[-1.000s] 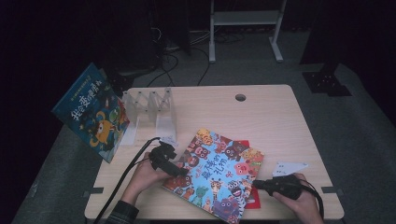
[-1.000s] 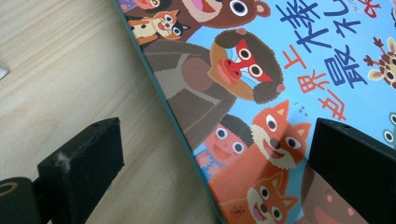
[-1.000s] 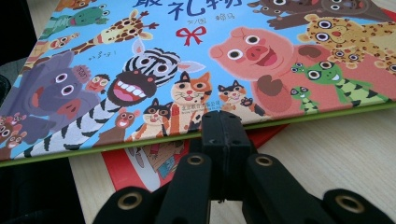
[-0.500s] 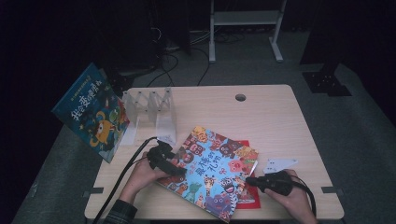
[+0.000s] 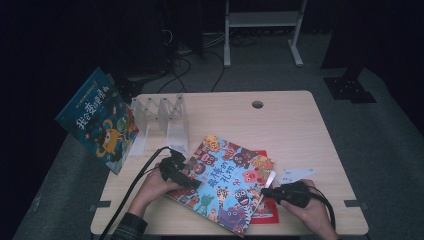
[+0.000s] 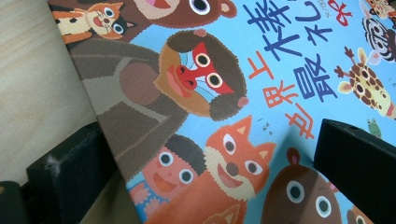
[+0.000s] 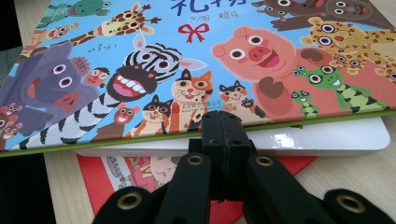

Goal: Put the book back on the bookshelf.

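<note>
The wooden table (image 5: 300,135) carries the animal picture book (image 5: 227,182) near its front edge, long axis running diagonally from far left to near right, atop a red book (image 5: 265,210). The left gripper (image 5: 192,181) straddles its left edge, jaws apart, 1 on either side. The right gripper (image 7: 220,122) has its jaws pressed together, tip against the near edge. Since 1 second ago the book has slid leftward and rotated slightly.

Animal picture book (image 5: 227,182) shifted left across table, uncovering more of red book (image 5: 265,209) beneath. Right gripper (image 5: 265,191) moved left, jaws now at book's edge, apparently closed.
</note>
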The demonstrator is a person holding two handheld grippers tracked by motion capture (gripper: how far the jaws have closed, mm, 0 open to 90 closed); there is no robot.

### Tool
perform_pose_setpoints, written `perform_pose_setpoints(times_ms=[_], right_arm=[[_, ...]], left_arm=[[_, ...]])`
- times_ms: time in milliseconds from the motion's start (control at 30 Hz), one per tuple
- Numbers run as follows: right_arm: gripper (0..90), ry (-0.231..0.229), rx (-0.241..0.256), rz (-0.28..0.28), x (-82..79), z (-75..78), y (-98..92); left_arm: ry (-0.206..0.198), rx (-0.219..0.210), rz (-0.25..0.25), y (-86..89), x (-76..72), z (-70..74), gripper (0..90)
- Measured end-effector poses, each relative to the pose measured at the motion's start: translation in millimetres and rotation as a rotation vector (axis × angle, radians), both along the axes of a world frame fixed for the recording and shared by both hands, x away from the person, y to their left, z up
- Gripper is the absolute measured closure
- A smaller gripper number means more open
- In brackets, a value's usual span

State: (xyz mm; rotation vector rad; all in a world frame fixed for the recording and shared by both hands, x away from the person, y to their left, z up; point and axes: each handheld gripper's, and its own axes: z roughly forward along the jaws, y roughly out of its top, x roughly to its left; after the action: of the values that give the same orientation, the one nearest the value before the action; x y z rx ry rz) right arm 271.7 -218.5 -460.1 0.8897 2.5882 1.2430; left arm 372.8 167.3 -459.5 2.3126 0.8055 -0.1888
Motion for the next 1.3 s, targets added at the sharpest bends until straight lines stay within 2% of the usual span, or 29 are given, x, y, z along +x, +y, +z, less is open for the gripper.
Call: perform_pose_setpoints(times_ms=[567, 633, 800, 967, 1067, 1167, 1300], right_arm=[[88.9, 0.005, 0.011, 0.002, 3.2, 1.8, 8.5], [89.0, 0.009, 0.021, 0.000, 3.7, 0.8, 7.7], [89.1, 0.017, 0.024, -0.008, 2.7, -1.4, 6.9], [89.1, 0.006, 0.004, -0.013, 1.5, -0.1, 9.1], [89.1, 0.003, 0.001, -0.014, 1.2, 0.0, 9.4], [89.1, 0.002, 0.001, -0.013, 1.5, -0.1, 10.2], [89.1, 0.000, 0.001, -0.011, 2.2, -0.1, 13.4]], left_arm=[[0.006, 0.000, 0.001, 5.8, 4.9, -0.1, 0.0], [0.024, -0.014, 0.002, 5.4, 6.1, -2.1, 0.0], [0.040, -0.009, 0.008, 3.2, 7.6, -0.6, 0.0], [0.070, -0.048, 0.030, 5.0, 9.6, 1.5, 0.0], [0.059, -0.063, 0.033, 5.8, 9.4, 5.3, 0.0], [0.036, -0.089, 0.034, 7.6, 10.7, 16.1, 0.0], [0.011, -0.066, 0.015, 6.4, 13.8, 30.3, 0.0]])
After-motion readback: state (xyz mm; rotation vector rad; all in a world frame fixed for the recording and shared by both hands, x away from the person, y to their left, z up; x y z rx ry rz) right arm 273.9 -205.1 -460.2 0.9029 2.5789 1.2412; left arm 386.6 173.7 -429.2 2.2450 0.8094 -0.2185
